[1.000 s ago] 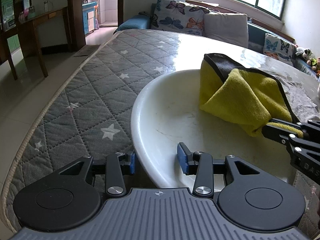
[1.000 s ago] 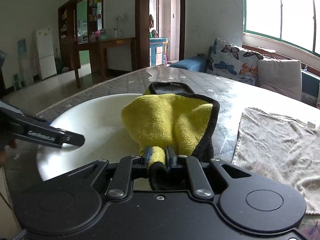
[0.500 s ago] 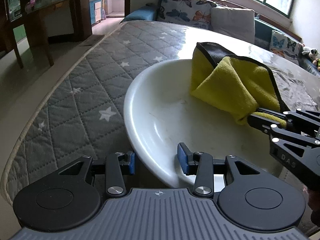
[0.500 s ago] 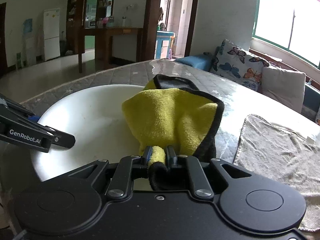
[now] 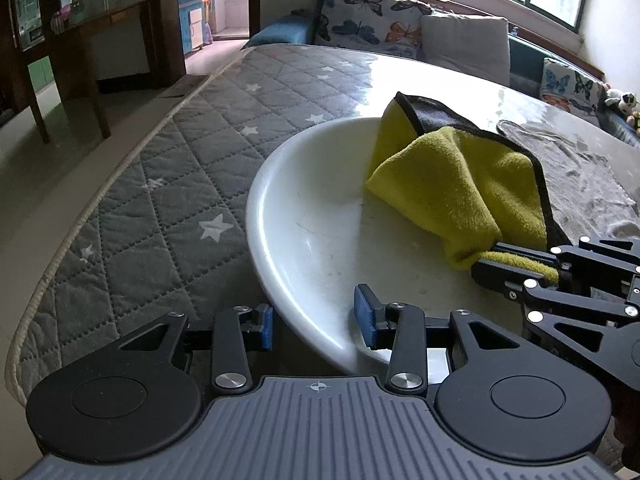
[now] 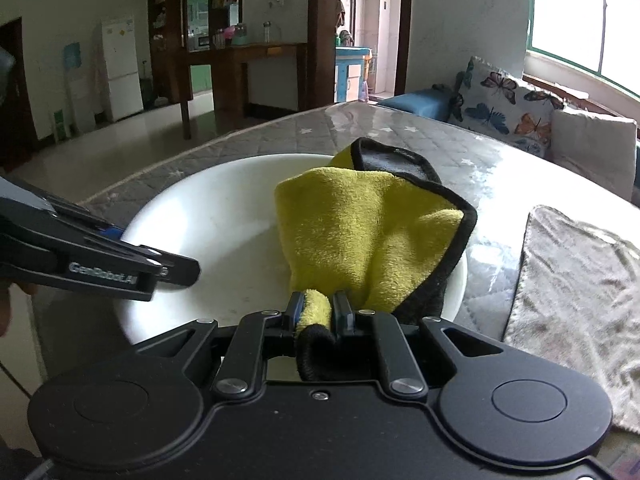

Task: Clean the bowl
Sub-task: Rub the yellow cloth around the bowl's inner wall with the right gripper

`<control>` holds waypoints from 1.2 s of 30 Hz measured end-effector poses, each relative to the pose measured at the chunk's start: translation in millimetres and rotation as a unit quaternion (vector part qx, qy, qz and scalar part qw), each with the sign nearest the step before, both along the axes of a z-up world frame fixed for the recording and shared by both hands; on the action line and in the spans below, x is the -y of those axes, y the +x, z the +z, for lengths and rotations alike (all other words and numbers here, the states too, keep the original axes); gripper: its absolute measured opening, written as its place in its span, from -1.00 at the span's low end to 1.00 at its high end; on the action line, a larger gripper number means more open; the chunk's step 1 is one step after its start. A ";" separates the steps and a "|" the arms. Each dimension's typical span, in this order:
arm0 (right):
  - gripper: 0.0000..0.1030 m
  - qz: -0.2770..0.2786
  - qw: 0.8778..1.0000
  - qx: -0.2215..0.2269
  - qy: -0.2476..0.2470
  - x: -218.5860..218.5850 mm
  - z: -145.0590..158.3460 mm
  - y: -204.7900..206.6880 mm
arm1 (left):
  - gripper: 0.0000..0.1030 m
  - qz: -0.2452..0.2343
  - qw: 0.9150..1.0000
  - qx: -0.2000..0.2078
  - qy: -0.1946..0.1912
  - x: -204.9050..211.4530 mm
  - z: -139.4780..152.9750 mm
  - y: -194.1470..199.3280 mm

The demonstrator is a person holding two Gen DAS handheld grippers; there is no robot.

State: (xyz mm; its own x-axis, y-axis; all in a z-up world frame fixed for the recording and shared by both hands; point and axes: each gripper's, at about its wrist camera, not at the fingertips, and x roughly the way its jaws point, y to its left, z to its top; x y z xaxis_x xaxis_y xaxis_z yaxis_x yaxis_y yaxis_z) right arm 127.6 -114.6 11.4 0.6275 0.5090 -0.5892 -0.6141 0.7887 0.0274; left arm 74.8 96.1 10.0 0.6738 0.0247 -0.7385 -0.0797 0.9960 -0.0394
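Observation:
A wide white bowl (image 5: 312, 216) sits on the quilted table, and my left gripper (image 5: 314, 326) is shut on its near rim, one blue pad outside and one inside. A yellow cloth with a black edge (image 5: 452, 188) lies bunched on the bowl's right inner side. My right gripper (image 5: 516, 264) comes in from the right, shut on a corner of it. In the right wrist view the cloth (image 6: 360, 236) fans out ahead of the right gripper (image 6: 316, 312) over the bowl (image 6: 224, 208). The left gripper (image 6: 176, 270) reaches in from the left.
A crumpled grey towel (image 6: 576, 280) lies flat on the table right of the bowl. The grey star-quilted cover (image 5: 160, 200) ends at a piped edge on the left, with floor and a wooden desk (image 5: 80, 40) beyond. Butterfly cushions (image 5: 372, 12) line a bench behind the table.
My right gripper has come further into the left wrist view, dragging the cloth a little along the bowl's right side. The left gripper keeps the same hold on the rim.

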 end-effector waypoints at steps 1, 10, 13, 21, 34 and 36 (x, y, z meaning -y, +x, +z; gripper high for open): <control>-0.71 0.001 1.000 -0.004 0.006 0.6 0.6 -1.6 | -0.23 0.000 1.000 0.000 0.000 -0.2 0.3 -0.1; -0.71 0.013 0.996 -0.050 0.067 7.4 11.2 -9.3 | -0.28 -0.014 1.000 -0.003 -0.002 -4.8 2.6 1.4; -0.71 0.019 0.996 -0.051 0.075 9.6 14.4 -12.6 | -0.29 -0.024 1.000 -0.006 0.003 -6.0 3.8 2.2; -0.71 0.018 0.995 -0.047 0.085 22.6 16.8 -14.9 | -0.29 -0.051 0.998 -0.010 0.021 -8.7 6.5 5.7; -0.72 0.000 0.998 -0.006 0.059 29.9 8.4 -6.3 | -0.29 -0.059 0.997 -0.010 0.038 -10.5 7.2 11.3; -0.72 0.000 0.998 -0.003 0.058 30.9 6.9 -5.1 | -0.29 -0.060 0.997 -0.011 0.039 -10.9 7.3 12.4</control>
